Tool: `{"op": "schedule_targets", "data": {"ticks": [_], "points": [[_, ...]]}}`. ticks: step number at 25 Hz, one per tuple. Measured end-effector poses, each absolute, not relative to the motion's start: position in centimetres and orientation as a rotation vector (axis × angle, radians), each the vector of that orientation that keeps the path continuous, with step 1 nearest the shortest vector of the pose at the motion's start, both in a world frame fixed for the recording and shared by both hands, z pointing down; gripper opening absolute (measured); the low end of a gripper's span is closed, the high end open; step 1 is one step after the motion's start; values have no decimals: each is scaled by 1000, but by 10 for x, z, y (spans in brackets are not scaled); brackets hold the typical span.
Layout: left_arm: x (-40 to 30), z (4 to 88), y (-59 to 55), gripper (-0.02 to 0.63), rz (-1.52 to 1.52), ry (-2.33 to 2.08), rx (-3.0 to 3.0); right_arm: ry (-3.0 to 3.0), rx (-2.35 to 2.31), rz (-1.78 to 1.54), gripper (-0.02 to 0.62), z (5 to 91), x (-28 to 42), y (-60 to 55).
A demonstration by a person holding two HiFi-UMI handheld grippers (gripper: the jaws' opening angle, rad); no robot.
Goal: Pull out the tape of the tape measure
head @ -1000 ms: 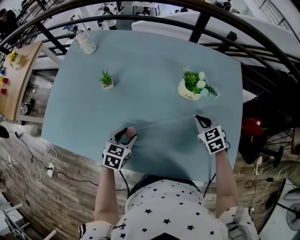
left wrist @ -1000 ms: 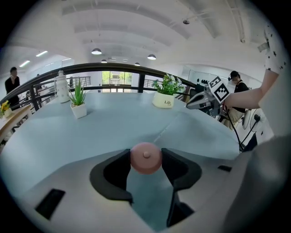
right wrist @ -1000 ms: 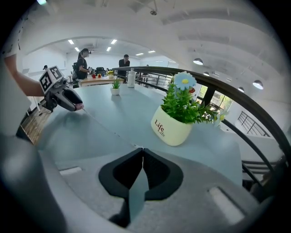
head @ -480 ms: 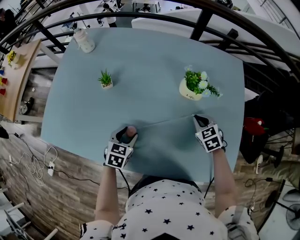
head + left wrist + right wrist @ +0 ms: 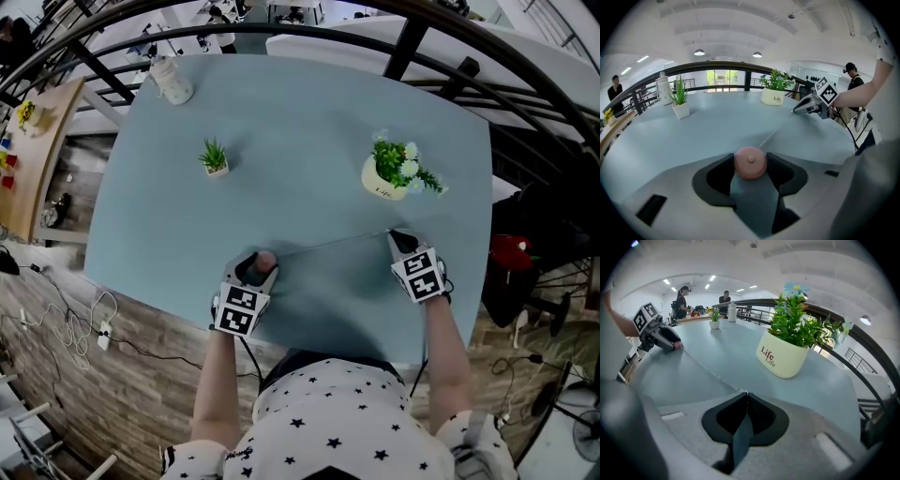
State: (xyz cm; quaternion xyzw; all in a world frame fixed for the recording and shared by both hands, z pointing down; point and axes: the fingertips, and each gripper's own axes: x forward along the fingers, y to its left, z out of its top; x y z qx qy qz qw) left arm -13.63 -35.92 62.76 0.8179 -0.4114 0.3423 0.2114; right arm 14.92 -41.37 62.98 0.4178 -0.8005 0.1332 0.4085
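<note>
A round pink tape measure (image 5: 264, 262) sits between the jaws of my left gripper (image 5: 260, 265) near the table's front edge. The pads press on both of its sides in the left gripper view (image 5: 750, 162). Its thin tape (image 5: 328, 244) runs low over the blue-grey table (image 5: 309, 122) to the right. My right gripper (image 5: 394, 234) is shut on the tape's end, and its jaws meet at the tip in the right gripper view (image 5: 746, 393). The same tape (image 5: 705, 367) stretches away toward the left gripper (image 5: 675, 345).
A cream pot of flowers (image 5: 386, 178) stands just behind the right gripper. A small potted plant (image 5: 214, 159) and a white bottle (image 5: 172, 82) stand further back on the left. A dark railing (image 5: 441, 56) curves behind the table. People stand in the distance.
My right gripper has sunk a little toward the table with the tape's end. The left gripper and the tape measure have kept still.
</note>
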Motion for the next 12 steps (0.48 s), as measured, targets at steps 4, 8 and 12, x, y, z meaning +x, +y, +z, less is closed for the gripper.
{"op": "schedule_targets", "data": {"ticks": [4,8,12], "points": [[-136,628,-359,212,952,-1145,2274,-2019,1058,340,12,630,149,-414],[-136,628,-359,212,955,-1147,2275,-2011,1070,347,12,630,149,-414],[-136,628,-359,212,956,-1156,2277,-2010,1091,353,12,631,148,-416]]}}
